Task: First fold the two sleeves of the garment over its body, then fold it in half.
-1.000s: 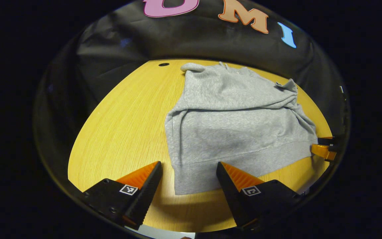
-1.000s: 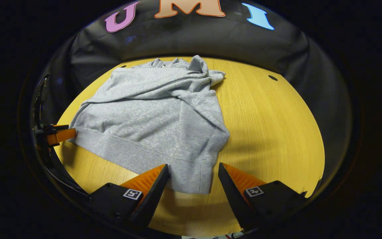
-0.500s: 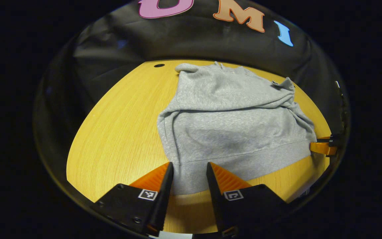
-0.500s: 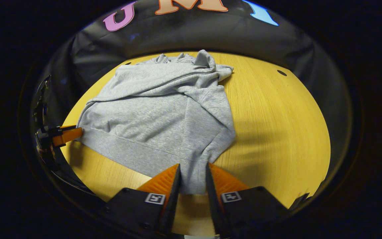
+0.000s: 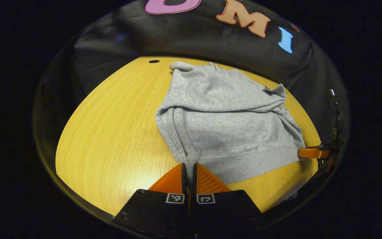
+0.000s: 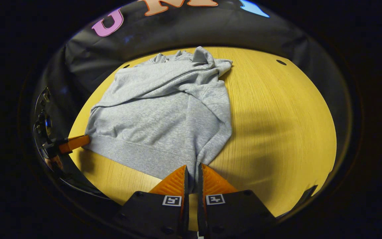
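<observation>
A grey sweatshirt (image 5: 224,122) lies on the yellow wooden table (image 5: 111,132), both sleeves folded across its body. My left gripper (image 5: 188,167) is shut on the hem's near left corner, bunching the cloth there. In the right gripper view the same sweatshirt (image 6: 164,113) spreads ahead, and my right gripper (image 6: 192,171) is shut on the hem's near right corner. The right gripper's fingers (image 5: 312,152) show at the far right edge of the left gripper view. The left gripper's fingers (image 6: 75,143) show at the far left of the right gripper view, at the hem.
The table (image 6: 277,126) has bare wood to the right of the garment in the right gripper view. A small dark hole (image 5: 153,61) sits near its far edge, another hole (image 6: 281,62) at the far right. Black cloth wall stands behind the table.
Both grippers went from wide open astride the hem corners to shut on them. The cloth at each corner has gathered between the fingers.
</observation>
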`<state>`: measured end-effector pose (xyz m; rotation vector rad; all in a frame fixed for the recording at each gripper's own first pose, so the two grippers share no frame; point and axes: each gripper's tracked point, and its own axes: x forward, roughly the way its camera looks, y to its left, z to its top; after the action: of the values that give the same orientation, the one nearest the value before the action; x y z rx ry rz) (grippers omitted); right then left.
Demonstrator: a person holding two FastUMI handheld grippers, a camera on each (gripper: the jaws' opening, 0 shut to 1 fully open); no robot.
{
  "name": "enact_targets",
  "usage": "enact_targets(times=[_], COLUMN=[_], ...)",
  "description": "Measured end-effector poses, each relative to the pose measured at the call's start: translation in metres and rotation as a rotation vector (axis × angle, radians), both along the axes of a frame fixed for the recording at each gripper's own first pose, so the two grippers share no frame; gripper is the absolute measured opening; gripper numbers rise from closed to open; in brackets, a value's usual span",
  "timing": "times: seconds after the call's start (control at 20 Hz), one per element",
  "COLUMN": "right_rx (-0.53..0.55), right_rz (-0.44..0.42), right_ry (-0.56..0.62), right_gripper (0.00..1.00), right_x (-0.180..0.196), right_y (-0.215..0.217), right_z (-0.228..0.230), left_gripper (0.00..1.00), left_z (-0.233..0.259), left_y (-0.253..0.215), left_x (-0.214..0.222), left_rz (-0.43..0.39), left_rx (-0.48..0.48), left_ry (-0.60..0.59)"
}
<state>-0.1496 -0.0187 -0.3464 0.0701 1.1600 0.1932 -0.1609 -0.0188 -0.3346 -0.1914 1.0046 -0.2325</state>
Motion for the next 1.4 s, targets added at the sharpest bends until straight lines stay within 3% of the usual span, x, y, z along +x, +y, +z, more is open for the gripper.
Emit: enact_targets(times=[0.35,0.5,0.9,1.1,1.4], right_rx=[0.017,0.065,0.269,0.335,0.488], right_rz=[0.016,-0.018,-0.219,-0.273,-0.448], right_ry=[0.038,-0.042,-0.108,-0.147,-0.105], right_gripper=[0.13,0.12,0.12,0.12,0.12], right_x=[0.005,0.015,0.069,0.102,0.150], right_y=[0.004,0.007,0.010,0.008,0.017], right_z=[0.002,0.024,0.083,0.106,0.115], left_gripper=[0.00,0.00,0.00,0.00,0.00], left_z=[-0.001,0.010,0.055,0.078,0.085], left_y=[0.004,0.003,0.007,0.004,0.001], left_x=[0.008,0.009,0.057,0.089,0.131], left_rz=[0.020,0.044,0.129,0.142,0.173], left_rx=[-0.021,-0.026,-0.078,-0.080,-0.087], left_ry=[0.034,0.026,-0.039,-0.085,-0.076])
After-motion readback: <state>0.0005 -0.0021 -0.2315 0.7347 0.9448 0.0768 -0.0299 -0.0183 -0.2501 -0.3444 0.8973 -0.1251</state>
